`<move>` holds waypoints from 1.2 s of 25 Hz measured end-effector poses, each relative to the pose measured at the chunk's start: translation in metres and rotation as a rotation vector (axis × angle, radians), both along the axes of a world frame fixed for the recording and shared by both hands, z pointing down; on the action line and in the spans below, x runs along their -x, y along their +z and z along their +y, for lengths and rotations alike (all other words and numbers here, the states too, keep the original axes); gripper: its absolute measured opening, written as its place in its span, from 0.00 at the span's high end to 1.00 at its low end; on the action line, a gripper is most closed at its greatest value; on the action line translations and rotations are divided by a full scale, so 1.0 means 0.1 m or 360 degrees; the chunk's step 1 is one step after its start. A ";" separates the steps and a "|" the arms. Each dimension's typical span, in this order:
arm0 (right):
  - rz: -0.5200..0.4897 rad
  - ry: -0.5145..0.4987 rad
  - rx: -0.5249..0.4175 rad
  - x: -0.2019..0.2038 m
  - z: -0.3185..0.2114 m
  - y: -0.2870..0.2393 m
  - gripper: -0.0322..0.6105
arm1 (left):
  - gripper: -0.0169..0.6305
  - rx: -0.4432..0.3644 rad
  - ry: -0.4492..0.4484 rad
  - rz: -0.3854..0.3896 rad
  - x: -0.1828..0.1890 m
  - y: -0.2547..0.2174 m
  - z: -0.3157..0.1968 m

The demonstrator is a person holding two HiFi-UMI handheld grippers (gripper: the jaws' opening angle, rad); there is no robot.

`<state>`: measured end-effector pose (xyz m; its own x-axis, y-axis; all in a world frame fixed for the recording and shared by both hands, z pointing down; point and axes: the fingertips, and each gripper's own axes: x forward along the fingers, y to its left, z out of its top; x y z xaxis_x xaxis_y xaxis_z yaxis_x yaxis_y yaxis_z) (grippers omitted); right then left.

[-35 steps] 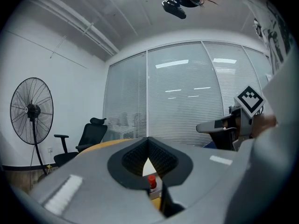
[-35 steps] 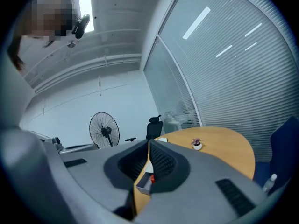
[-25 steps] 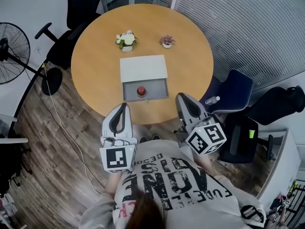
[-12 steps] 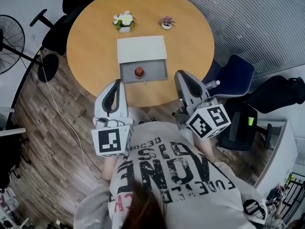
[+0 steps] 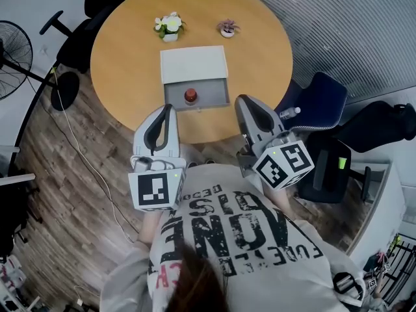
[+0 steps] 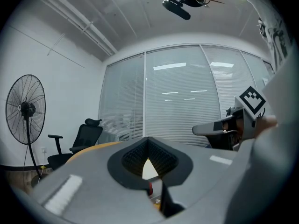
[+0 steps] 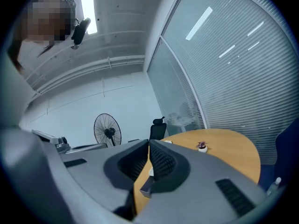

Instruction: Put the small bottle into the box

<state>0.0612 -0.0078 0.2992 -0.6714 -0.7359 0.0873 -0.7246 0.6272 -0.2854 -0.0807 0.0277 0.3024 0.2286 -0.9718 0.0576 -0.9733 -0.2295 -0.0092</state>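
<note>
A small red-capped bottle (image 5: 191,96) stands inside the open grey box (image 5: 221,99), whose white lid (image 5: 194,65) lies flat behind it on the round wooden table (image 5: 130,70). My left gripper (image 5: 166,109) hovers over the table's near edge, left of the box and apart from it. Its jaws are shut with nothing between them, as the left gripper view (image 6: 148,141) shows. At the table's near right edge, my right gripper (image 5: 244,101) is also shut and empty, its pads meeting in the right gripper view (image 7: 149,146).
Two small potted plants (image 5: 169,26) (image 5: 227,28) sit at the table's far side. A standing fan (image 5: 13,51) and a black chair (image 5: 97,5) are at the left. A blue chair (image 5: 322,112) with a water bottle (image 5: 290,113) stands at the right.
The head view has tilted, so the table sits higher in the picture. Both grippers have stayed shut near the table's near edge. The bottle has not moved in the box.
</note>
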 end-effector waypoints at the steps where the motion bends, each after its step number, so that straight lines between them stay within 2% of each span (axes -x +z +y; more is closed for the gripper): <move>1: 0.0001 -0.0003 0.0001 0.00 0.00 0.00 0.93 | 0.96 0.0001 0.0002 -0.0002 0.00 0.00 0.00; 30: 0.0008 -0.0011 0.0013 0.02 0.00 0.04 0.93 | 0.96 0.0029 -0.0021 -0.0007 0.01 0.01 0.00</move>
